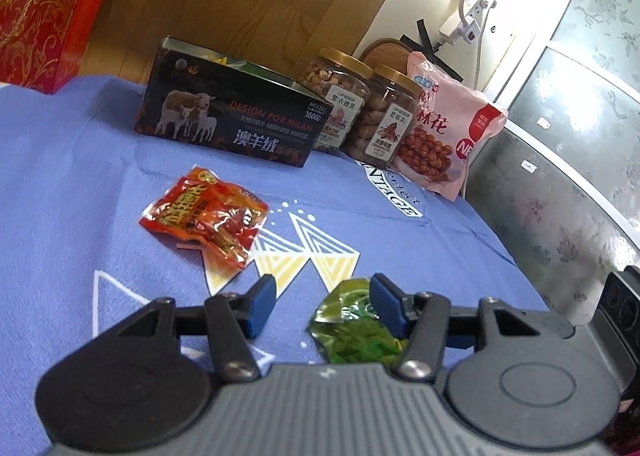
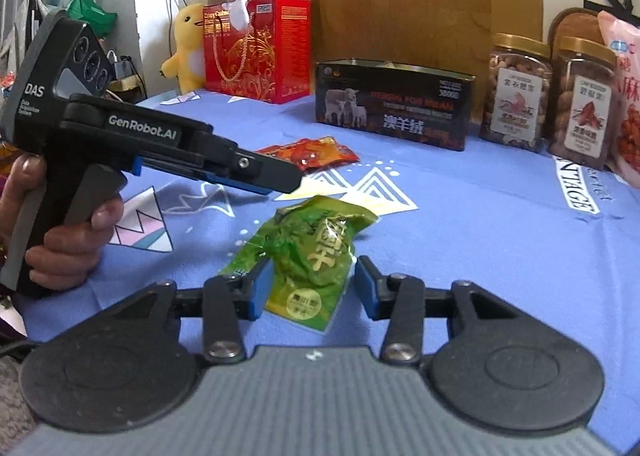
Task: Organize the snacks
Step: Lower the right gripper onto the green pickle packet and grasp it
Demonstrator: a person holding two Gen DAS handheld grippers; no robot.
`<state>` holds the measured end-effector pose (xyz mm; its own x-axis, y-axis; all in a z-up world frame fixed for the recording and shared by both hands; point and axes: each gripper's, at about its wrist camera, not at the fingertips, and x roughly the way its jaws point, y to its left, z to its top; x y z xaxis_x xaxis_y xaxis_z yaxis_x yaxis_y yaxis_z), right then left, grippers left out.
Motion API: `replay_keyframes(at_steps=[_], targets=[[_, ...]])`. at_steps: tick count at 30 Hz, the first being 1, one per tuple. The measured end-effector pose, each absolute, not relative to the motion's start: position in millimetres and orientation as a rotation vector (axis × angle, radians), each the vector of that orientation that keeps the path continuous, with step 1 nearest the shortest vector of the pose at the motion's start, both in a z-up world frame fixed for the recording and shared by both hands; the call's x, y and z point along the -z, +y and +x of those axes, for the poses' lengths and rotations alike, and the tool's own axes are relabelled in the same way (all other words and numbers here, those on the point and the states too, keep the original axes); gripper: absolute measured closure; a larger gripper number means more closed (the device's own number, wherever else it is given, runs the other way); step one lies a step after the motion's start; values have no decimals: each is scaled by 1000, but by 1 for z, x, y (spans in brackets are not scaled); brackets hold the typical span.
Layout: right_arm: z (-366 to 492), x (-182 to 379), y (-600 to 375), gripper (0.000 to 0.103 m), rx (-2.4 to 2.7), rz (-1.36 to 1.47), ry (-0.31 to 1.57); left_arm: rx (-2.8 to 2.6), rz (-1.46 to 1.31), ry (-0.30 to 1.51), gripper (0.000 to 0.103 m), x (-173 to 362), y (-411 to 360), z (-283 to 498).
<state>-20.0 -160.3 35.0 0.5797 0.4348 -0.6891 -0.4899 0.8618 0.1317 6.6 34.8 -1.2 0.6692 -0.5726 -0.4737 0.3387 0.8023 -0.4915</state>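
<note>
A green snack packet (image 2: 316,252) lies on the blue cloth between the fingers of my right gripper (image 2: 313,288). The left pad overlaps the packet's flat edge, the right pad stands a sliver away from it, and the jaws look open. My left gripper (image 1: 324,302) is open with nothing pinched. The same green packet (image 1: 352,332) lies low beside its right finger. From the right wrist view, the left gripper (image 2: 294,184), held in a hand, hovers over the packet's far end. A red snack packet (image 1: 206,216) lies further out, left of centre.
An open black tin box (image 1: 232,112) stands at the back, with two gold-lidded nut jars (image 1: 340,96) and a pink bag (image 1: 448,128) to its right. A red gift box (image 2: 256,52) and plush toys (image 2: 188,44) stand at the far left. The table edge (image 1: 500,240) runs along the right.
</note>
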Motion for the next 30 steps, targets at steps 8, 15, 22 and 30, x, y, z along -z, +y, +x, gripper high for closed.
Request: replay_keyframes(at_steps=[8,15,22,30], targets=[[-17,-35,-157,56,-560,-57,786,543,-410,676,46,4,37,10],[-13,-36,-150,66,-588,-33,766,550,-412,682,46,5,36,11],[-13,-38,-148,71,-588,5,743,560,-435,690,46,6,38,14],[-16,-42,-150,72,-626,67,714,568,-470,698,45,7,43,16]])
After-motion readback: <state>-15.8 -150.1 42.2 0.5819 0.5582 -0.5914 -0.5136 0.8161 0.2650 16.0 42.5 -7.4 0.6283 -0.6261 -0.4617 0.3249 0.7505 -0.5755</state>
